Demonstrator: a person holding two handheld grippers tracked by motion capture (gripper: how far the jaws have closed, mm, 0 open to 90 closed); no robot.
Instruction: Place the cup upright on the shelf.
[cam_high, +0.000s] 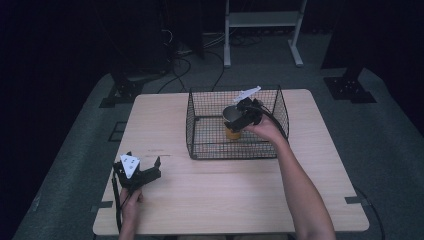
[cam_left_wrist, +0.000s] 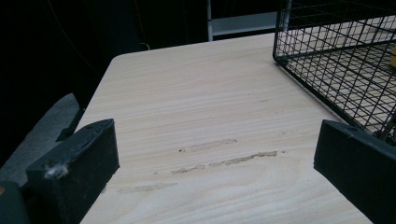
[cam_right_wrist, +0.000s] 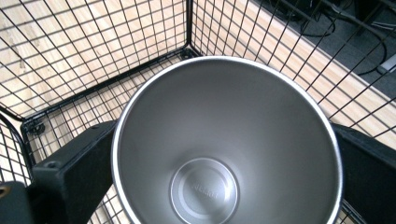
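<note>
Inside the wire basket (cam_high: 192, 125), toward its 3 o'clock side, my right gripper (cam_high: 239, 119) sits around the steel cup (cam_right_wrist: 227, 149), which stands upright on the basket floor. Its jaws are spread on either side of the cup, and I judge the grip let go, so the placing step looks finished. Next I should lift straight up, clear of the rim and the wire walls. My left gripper (cam_high: 142, 170) rests with jaws apart and empty on the table (cam_left_wrist: 205, 102) at 8 o'clock.

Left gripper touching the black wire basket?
Apart. In the high view the left gripper sits near the table's front-left, bare wood separating it from the black wire basket.
</note>
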